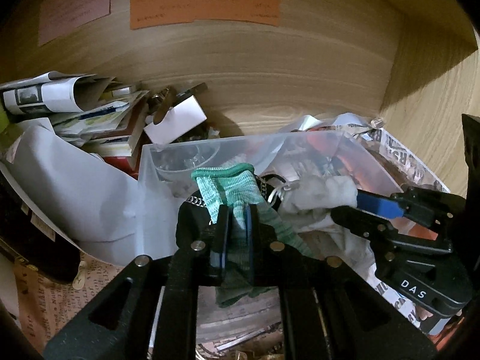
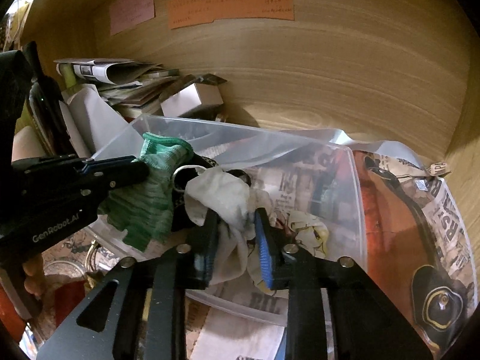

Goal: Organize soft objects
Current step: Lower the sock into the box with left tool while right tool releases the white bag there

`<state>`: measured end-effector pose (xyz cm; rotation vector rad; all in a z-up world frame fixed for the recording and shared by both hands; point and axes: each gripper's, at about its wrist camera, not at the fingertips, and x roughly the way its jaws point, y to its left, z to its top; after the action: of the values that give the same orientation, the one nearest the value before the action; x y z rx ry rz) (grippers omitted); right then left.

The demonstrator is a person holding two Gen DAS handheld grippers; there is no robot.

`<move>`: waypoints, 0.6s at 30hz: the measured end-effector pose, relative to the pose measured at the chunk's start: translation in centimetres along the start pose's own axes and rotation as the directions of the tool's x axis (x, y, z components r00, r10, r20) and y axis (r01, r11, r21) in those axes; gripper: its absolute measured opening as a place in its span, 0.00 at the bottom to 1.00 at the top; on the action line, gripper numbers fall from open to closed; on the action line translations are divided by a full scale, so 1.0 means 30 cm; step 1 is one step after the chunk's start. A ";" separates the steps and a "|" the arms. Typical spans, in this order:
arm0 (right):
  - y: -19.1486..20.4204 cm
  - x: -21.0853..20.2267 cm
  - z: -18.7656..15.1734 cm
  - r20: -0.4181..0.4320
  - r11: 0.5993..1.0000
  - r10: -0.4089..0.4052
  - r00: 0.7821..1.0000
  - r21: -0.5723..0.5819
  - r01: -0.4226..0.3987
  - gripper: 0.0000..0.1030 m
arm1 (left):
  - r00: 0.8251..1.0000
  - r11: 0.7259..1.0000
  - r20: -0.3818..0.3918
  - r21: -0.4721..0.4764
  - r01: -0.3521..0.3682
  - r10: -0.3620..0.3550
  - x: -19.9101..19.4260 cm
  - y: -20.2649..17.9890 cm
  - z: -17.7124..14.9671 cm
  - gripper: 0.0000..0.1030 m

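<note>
My left gripper [image 1: 237, 222] is shut on a green knitted sock [image 1: 237, 189] and holds it over the clear plastic bin [image 1: 315, 141]. The sock also shows in the right wrist view [image 2: 150, 198], pinched by the left gripper [image 2: 141, 168]. My right gripper [image 2: 237, 225] is shut on a white cloth [image 2: 222, 198] above the same bin [image 2: 354, 198]. In the left wrist view the right gripper [image 1: 345, 207] holds the white cloth [image 1: 321, 195] just right of the sock. A black item with a chain lies under both, partly hidden.
The bin sits inside a wooden shelf compartment lined with printed newspaper [image 2: 444, 231]. Books and papers [image 1: 99, 120] and a white box [image 1: 177, 120] pile up at the back left. Coloured notes [image 1: 204, 6] stick to the back wall.
</note>
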<state>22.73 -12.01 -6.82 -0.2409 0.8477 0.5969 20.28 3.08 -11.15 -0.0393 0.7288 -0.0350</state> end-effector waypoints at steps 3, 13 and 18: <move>-0.001 -0.014 0.004 0.015 1.000 -0.004 1.000 -0.001 0.004 0.44 | 1.000 1.000 0.001 -0.005 0.008 -0.008 -0.008 0.001 0.001 0.18; 0.006 -0.150 0.018 0.120 1.000 -0.005 0.993 -0.008 0.006 0.68 | 0.997 0.998 0.068 -0.036 0.043 -0.041 -0.149 0.029 -0.004 0.51; 0.026 -0.229 0.007 0.173 1.000 0.003 0.985 -0.016 0.000 0.78 | 0.993 0.998 0.102 -0.024 0.061 -0.058 -0.240 0.035 -0.020 0.67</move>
<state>18.90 -14.02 -1.43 -0.1997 0.6756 0.6169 14.54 4.43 -6.86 -0.0880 0.6266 -0.0794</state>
